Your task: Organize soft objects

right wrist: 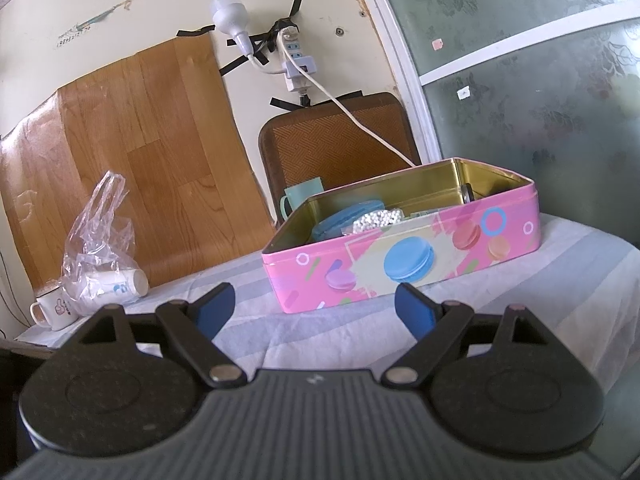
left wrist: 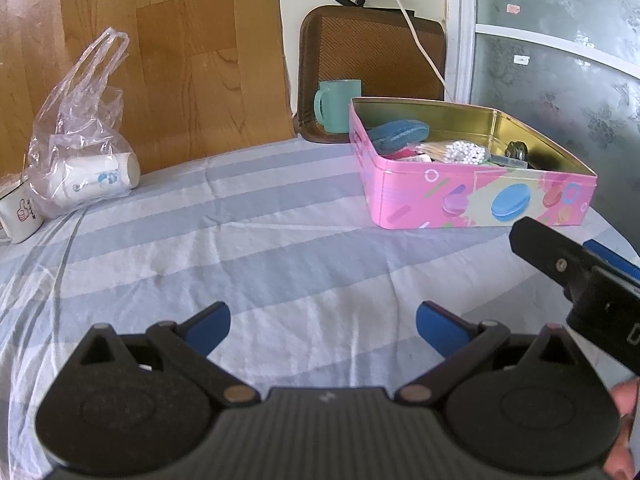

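An open pink tin (left wrist: 472,196) (right wrist: 400,264) printed with macarons stands on the striped cloth. Inside it lie a blue macaron-shaped soft thing (left wrist: 398,133) (right wrist: 344,218), a bundle of cotton swabs (left wrist: 460,151) (right wrist: 378,219) and small dark items. My left gripper (left wrist: 323,330) hovers open over the bare cloth, well short of the tin, nothing between its blue pads. My right gripper (right wrist: 315,312) is open too, facing the tin's front wall from close by. Part of the right gripper's black body (left wrist: 576,276) shows at the right edge of the left wrist view.
A clear plastic bag (left wrist: 80,140) (right wrist: 100,256) holding a white cylinder lies at the left by the wood-pattern panel. A white mug (left wrist: 18,212) (right wrist: 54,310) stands beside it. A teal cup (left wrist: 340,105) (right wrist: 300,196) and a brown cushion (left wrist: 372,60) sit behind the tin. A white cable (right wrist: 360,124) hangs down.
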Tool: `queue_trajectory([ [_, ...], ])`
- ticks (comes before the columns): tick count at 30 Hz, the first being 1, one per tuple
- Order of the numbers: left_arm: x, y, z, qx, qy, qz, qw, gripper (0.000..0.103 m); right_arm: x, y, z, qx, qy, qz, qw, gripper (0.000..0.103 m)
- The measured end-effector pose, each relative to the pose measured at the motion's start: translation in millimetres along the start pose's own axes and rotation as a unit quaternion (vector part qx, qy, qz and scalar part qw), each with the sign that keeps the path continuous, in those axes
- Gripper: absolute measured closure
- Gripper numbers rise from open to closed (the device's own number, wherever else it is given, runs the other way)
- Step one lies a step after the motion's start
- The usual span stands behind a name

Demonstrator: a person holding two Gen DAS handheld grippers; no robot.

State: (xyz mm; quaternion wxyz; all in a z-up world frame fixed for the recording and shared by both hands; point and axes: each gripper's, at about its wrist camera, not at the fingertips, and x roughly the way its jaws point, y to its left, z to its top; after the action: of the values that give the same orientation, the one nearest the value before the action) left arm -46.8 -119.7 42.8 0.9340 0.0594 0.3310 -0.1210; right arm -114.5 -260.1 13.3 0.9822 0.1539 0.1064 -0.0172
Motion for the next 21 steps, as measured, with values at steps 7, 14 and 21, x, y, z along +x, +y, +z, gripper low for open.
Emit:
queue_trajectory([
  [7, -0.6, -1.4, -0.6, -0.001, 0.002, -0.003, 1.0, 0.0, -0.5, 0.2, -0.2, 0.0, 0.0, 0.0, 1.0, 0.014],
  [14, -1.1, -1.8, -1.0, 0.0, 0.002, -0.005, 1.0, 0.0, -0.4, -0.1, -0.1, 0.0, 0.0, 0.0, 1.0, 0.014],
  [21, -0.5, -1.8, -1.2, -0.004, 0.006, -0.008, 0.9999, 0.0, -0.5, 0.5, -0.2, 0.0, 0.0, 0.0, 1.0, 0.014],
])
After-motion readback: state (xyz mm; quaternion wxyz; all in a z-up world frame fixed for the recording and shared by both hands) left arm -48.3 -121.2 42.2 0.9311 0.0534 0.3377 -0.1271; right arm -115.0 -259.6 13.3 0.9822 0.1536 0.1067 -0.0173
